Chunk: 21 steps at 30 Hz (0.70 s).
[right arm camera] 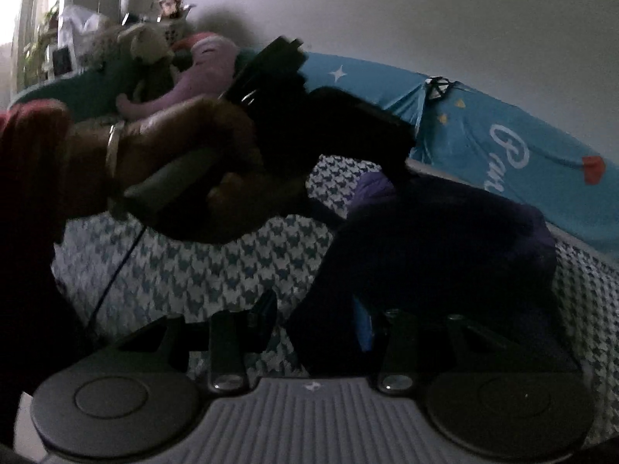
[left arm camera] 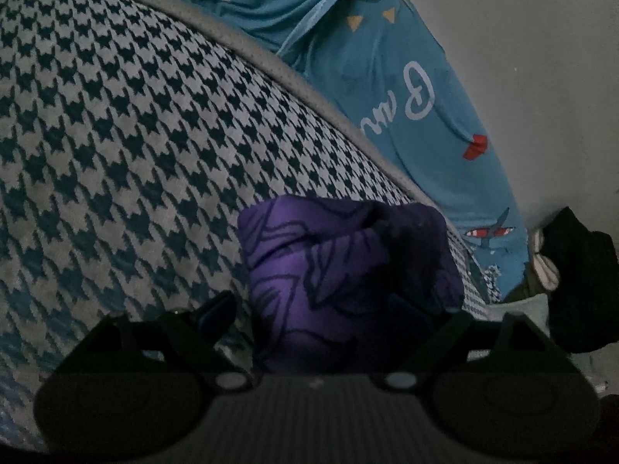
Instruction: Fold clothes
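Purple cloth printed with dark leaf outlines (left arm camera: 348, 282), bunched into a thick wad, sits closest to both cameras, resting on the blue-and-white houndstooth bed cover (left arm camera: 116, 147). Seen along the left gripper (left arm camera: 329, 321), the wad fills the gap between the spread fingers, which flank it low down; the picture is too dark to tell whether they press it. In the right wrist view the same garment looms as a dark mound, and the right gripper (right arm camera: 317, 321) has its jaws parted with a fold of cloth between them, though whether the pads bite cannot be told either. Beyond that, the person's left hand (right arm camera: 216, 162), with a metal bangle (right arm camera: 113, 150) at the wrist, grips the left tool's black body above the cover. Farther back a bright blue sheet with white script and small red shapes (left arm camera: 406, 89) runs along the bed's edge against the pale wall (left arm camera: 541, 58), and soft toys (right arm camera: 201, 65) crowd the far corner. The wad may be a nearly finished fold or a heap awaiting spreading; the scene fits both. Either way, good handling likely means pinching a single clean edge rather than several layers, keeping both tools level, and letting the cloth lie flat on the cover so creases fall straight.
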Each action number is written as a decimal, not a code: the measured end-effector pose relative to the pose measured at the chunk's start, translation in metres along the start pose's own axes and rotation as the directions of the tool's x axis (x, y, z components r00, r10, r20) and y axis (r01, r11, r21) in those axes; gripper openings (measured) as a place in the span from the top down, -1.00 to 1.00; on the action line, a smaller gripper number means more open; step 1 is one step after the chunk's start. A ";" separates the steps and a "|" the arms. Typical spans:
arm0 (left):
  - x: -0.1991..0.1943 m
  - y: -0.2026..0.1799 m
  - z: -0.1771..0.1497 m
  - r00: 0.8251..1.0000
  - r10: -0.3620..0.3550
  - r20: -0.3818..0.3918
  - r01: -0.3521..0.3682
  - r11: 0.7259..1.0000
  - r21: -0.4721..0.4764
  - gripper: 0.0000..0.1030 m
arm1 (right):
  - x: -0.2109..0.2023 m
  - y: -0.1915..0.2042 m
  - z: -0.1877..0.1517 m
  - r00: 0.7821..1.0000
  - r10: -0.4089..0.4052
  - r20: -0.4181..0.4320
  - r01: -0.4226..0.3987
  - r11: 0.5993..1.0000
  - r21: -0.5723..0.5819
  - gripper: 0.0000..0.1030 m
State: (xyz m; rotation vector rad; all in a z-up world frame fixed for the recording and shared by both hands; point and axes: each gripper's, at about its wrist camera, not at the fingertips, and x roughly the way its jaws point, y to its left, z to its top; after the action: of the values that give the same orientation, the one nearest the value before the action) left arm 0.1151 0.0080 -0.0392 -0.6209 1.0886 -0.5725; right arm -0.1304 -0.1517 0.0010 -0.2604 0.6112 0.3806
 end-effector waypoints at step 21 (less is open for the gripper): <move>0.029 -0.020 0.007 0.997 0.066 0.037 -0.070 0.989 0.127 0.00 | 0.020 0.011 -0.010 0.997 -0.028 -0.071 0.019 0.992 -0.128 0.62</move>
State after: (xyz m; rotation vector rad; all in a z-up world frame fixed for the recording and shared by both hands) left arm 0.1290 -0.0252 -0.0407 -0.4781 1.0293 -0.5666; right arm -0.1247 -0.1395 -0.0203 -0.4048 0.6559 0.3892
